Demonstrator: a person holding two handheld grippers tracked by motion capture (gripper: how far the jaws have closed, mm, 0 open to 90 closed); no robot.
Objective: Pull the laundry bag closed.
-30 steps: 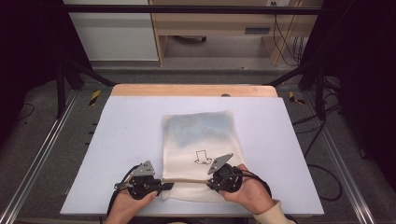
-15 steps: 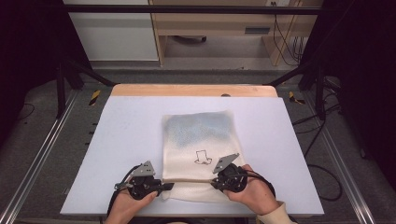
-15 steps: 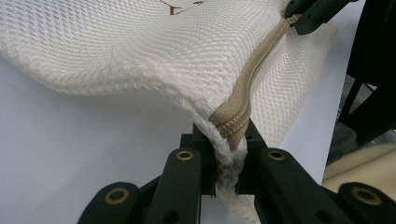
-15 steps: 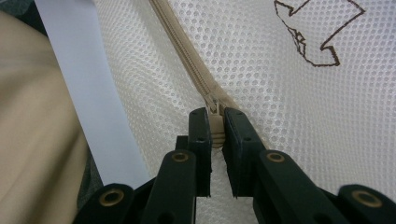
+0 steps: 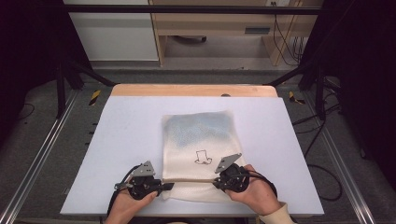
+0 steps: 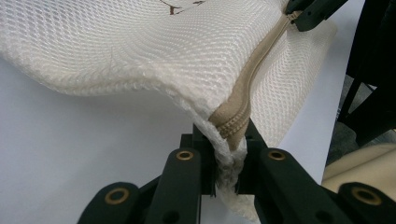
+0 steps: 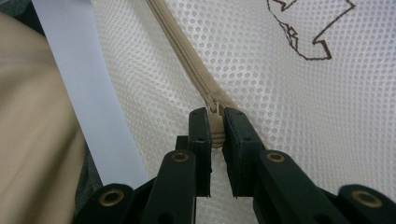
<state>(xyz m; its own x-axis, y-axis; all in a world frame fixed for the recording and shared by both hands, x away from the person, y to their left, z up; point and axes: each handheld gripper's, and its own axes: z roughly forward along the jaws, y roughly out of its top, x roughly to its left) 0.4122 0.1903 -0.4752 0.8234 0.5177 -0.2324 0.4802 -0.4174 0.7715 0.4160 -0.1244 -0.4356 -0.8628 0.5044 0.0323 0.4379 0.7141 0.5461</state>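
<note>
A pale blue-white table (image 5: 116,140) with a wooden strip along its far edge stands on a grey floor, framed by black struts and metal rails; beyond it sit a white cabinet (image 5: 112,32) and a wooden shelf unit (image 5: 210,23) with cables hanging at its right.

A cream mesh bag (image 5: 201,140) lies flat in the middle of the table, its near edge close to the person. A small dark outline drawing (image 5: 203,157) marks its near half, and a tan zipper (image 5: 191,180) runs crosswise near that edge.

In the high view both hands come in from below. The left gripper (image 5: 166,186) sits at the zipper's left end and the right gripper (image 5: 217,183) at its right end, but how the jaws stand is too small to read from there.

The gripper views settle it. In the left gripper view the left gripper (image 6: 229,158) is clamped on the bag's corner, bunching mesh and zipper end between its jaws and raising that edge off the table. In the right gripper view the right gripper (image 7: 215,128) pinches what looks like the zipper's pull tab (image 7: 215,130), with the closed teeth running away ahead of it and the drawing off to the right. A beige sleeve fills that view's left side.
</note>
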